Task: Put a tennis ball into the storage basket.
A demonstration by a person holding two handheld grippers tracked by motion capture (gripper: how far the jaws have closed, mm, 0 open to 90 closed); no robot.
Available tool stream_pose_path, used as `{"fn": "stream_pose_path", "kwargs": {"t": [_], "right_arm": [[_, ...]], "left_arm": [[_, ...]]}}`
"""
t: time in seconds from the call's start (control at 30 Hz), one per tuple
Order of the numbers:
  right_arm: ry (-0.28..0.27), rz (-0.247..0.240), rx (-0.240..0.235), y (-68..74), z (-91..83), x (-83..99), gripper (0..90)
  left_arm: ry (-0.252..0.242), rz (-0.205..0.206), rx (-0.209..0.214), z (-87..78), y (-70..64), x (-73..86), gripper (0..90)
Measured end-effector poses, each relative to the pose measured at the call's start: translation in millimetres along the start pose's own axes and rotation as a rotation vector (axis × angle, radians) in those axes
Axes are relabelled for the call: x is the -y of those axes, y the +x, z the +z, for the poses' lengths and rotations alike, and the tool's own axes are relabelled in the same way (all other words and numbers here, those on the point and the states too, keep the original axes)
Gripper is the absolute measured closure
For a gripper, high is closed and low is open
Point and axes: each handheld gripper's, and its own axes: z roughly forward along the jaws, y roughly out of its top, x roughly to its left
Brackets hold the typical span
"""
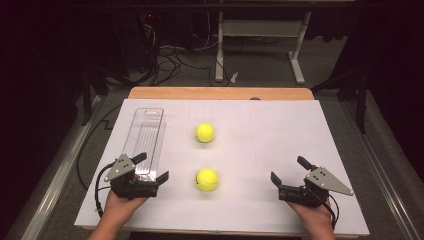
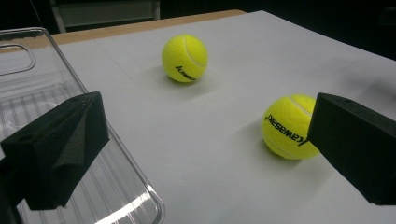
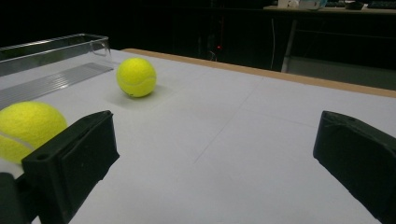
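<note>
The left hand-held gripper [image 1: 152,167] sits at the near left of the desk [image 1: 280,135], its jaws spread wide and holding nothing. One jaw hangs over the near end of the clear plastic tray [image 1: 145,135], which stretches away from it lengthwise; the other points toward the nearer tennis ball [image 1: 207,179], just off to its right and not touching it. In the left gripper view that ball [image 2: 286,126] lies partly behind the right jaw, its black lettering showing, with the farther tennis ball [image 2: 184,58] beyond and between the jaws.

The right hand-held gripper [image 1: 288,170] rests at the near right, well apart from both balls, jaws likewise wide apart and empty. From its own view the nearer ball [image 3: 28,128] peeks out behind the left jaw, the farther one [image 3: 136,77] sits ahead on the white surface, and the tray [image 3: 51,60] lies off to the left.
</note>
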Motion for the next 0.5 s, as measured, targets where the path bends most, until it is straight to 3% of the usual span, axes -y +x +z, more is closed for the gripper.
{"fn": "stream_pose_path", "kwargs": {"t": [0.5], "right_arm": [[-0.008, 0.004, 0.007, -1.4, -0.9, 0.7, 0.3]], "left_arm": [[-0.006, -0.005, 0.000, -1.4, 1.0, -0.9, 0.1]]}}
